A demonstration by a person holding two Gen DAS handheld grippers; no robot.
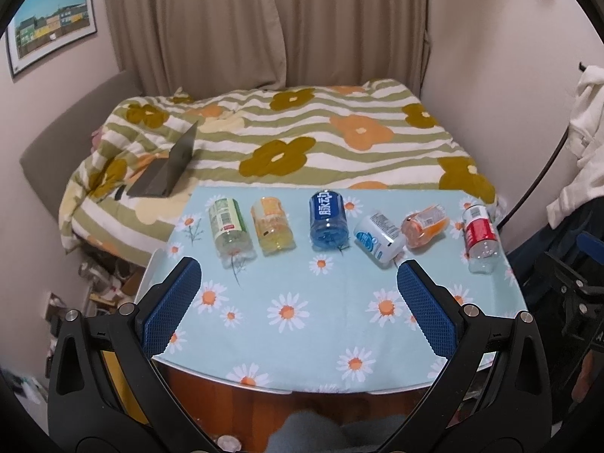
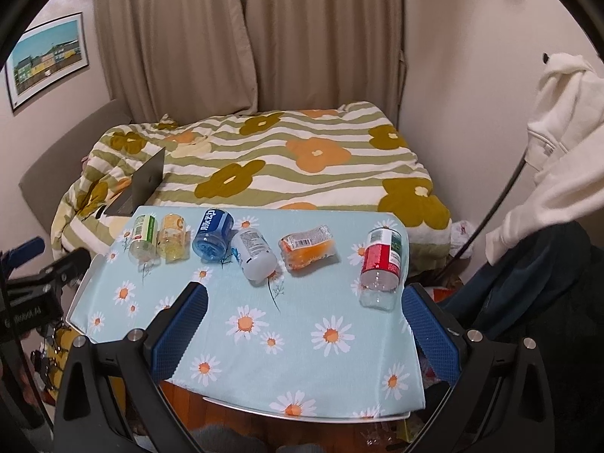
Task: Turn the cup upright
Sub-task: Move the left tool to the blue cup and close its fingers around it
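Observation:
Several cut-bottle cups stand upside down or lie in a row along the far side of the table: green-label cup (image 1: 230, 232) (image 2: 143, 238), yellow cup (image 1: 271, 228) (image 2: 173, 239), blue cup (image 1: 327, 221) (image 2: 212, 236), white cup (image 1: 378, 238) (image 2: 253, 255) tipped on its side, orange cup (image 1: 424, 224) (image 2: 306, 247) lying down, red-label cup (image 1: 479, 238) (image 2: 380, 266). My left gripper (image 1: 298, 275) is open and empty, above the table's near half. My right gripper (image 2: 305, 298) is open and empty, its right finger close to the red-label cup.
The table wears a light blue daisy cloth (image 1: 302, 321) (image 2: 302, 339). Behind it is a bed with a flowered quilt (image 1: 302, 139) and an open laptop (image 1: 166, 173). White clothing (image 2: 558, 132) hangs at right. The left gripper's body (image 2: 34, 294) shows at the right wrist view's left edge.

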